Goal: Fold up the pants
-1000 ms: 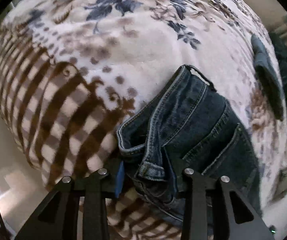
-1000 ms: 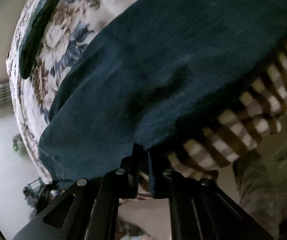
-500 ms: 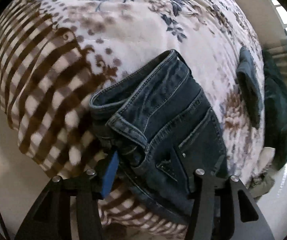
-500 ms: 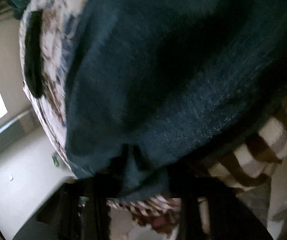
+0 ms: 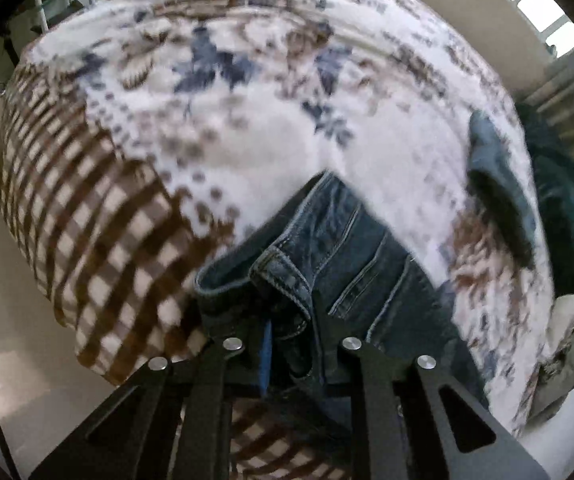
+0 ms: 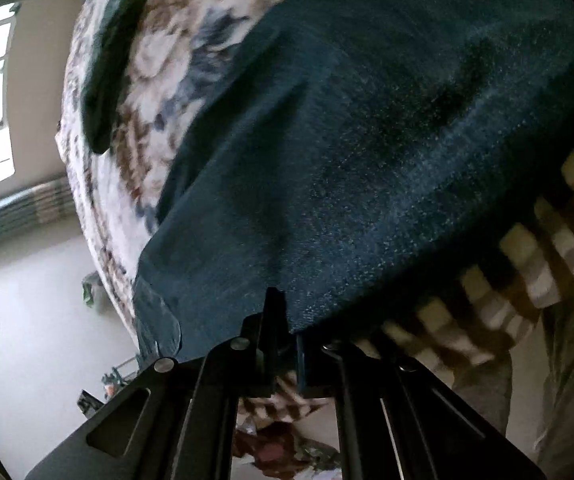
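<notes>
— Both grippers are gripping the jeans (image 5: 351, 264), aren't they?

— Yes. The left gripper (image 5: 291, 336) is pinching the bunched waistband (image 5: 283, 276) near the checked front edge of the blanket (image 5: 135, 232); the right gripper (image 6: 287, 328) is clenching on the edge of a leg panel (image 6: 367, 152), its fingers nearly together with only thin cloth between them.

— Which way is the long axis running?

— Across the bed, roughly along that front edge: waist at the left gripper, legs stretching toward the right one. In the left view the denim is extending away to the right, toward a folded dark garment (image 5: 499, 184) near the far edge.

— So the next fold?

— Probably it is depending on carrying one end over the other along that axis.
</notes>
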{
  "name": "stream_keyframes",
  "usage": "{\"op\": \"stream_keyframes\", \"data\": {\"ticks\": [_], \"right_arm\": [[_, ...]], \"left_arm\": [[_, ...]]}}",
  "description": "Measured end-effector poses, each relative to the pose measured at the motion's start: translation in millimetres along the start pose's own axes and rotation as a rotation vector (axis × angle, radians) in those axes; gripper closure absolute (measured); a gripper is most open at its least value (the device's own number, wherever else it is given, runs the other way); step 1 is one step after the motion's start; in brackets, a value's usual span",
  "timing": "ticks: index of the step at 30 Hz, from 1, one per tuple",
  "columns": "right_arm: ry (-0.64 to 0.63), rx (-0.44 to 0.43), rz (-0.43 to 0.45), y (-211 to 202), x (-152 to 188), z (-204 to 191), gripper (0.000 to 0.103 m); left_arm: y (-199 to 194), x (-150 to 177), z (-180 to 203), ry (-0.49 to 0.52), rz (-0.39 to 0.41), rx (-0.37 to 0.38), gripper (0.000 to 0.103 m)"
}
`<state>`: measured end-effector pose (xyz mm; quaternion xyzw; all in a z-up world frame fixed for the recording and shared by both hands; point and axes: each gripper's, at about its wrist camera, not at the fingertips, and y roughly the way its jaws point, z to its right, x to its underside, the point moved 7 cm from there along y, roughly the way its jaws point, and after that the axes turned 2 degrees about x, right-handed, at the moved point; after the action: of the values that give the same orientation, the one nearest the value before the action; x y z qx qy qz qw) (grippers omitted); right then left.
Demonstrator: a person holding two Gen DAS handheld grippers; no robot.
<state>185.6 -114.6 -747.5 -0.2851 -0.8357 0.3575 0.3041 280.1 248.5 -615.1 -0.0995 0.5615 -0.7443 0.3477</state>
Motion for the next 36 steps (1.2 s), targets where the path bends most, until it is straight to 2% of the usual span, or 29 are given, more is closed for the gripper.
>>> {"op": "stream_keyframes", "data": {"ticks": [3, 7, 10, 11, 12, 14, 15, 16, 17, 19, 21, 23, 25, 26, 28, 32, 33, 34, 35, 36], "right_arm": [[-0.058, 0.02, -0.015, -5, 14, -5, 0.096], [-0.091, 0.105, -0.054, 12, 26, 12, 0.096], [-0.086, 0.168, -0.122, 33, 24, 31, 0.091], [-0.065, 0.16, -0.151, 32, 23, 34, 0.084], [-0.07, 0.172, -0.174, 29, 24, 34, 0.07], [-0.165, 0.252, -0.215, 13, 26, 26, 0.054], [-0.228, 0.261, -0.221, 2, 27, 17, 0.054], [-0.275, 0.269, -0.227, -8, 28, 10, 0.054], [-0.324, 0.282, -0.23, -18, 26, 1, 0.054], [-0.414, 0.288, -0.217, -39, 14, -23, 0.054], [-0.463, 0.285, -0.201, -47, -13, -52, 0.054], [-0.518, 0.248, -0.186, -45, -40, -86, 0.054], [-0.632, 0.241, -0.212, -22, -60, -127, 0.054], [-0.686, 0.247, -0.231, -8, -67, -142, 0.054], [-0.78, 0.266, -0.325, 33, -73, -166, 0.054], [-0.92, 0.368, -0.481, 92, -79, -166, 0.054], [-0.974, 0.372, -0.518, 96, -74, -161, 0.069], [-1.03, 0.39, -0.515, 97, -71, -159, 0.093], [-1.074, 0.4, -0.513, 93, -67, -159, 0.103], [-1.1, 0.404, -0.484, 85, -67, -160, 0.103]], "left_arm": [[1, -5, -6, -0.006, -0.012, -0.007, 0.09], [43, 10, -35, -0.016, -0.111, -0.087, 0.089], [46, 15, -41, -0.052, -0.131, -0.085, 0.082], [38, 15, -37, -0.028, -0.125, -0.102, 0.079], [26, 15, -30, 0.017, -0.113, -0.132, 0.072], [7, 16, -20, 0.079, -0.079, -0.159, 0.066], [-3, 17, -13, 0.12, -0.059, -0.176, 0.048], [-12, 19, -6, 0.164, -0.044, -0.209, 0.021], [-17, 20, 0, 0.193, -0.033, -0.225, 0.013], [-20, 23, 19, 0.263, -0.015, -0.239, 0.011], [-14, 26, 35, 0.31, -0.021, -0.234, 0.011], [-1, 25, 54, 0.322, -0.03, -0.21, 0.011], [17, 20, 69, 0.312, -0.045, -0.181, 0.011], [22, 19, 76, 0.315, -0.047, -0.184, 0.011], [39, 15, 84, 0.32, -0.058, -0.202, 0.011], [65, 17, 86, 0.327, -0.107, -0.242, 0.011], [67, 18, 85, 0.325, -0.111, -0.251, 0.011], [70, 20, 84, 0.318, -0.115, -0.254, 0.011], [72, 21, 83, 0.311, -0.118, -0.253, 0.011], [73, 22, 80, 0.3, -0.123, -0.258, 0.011]]}}
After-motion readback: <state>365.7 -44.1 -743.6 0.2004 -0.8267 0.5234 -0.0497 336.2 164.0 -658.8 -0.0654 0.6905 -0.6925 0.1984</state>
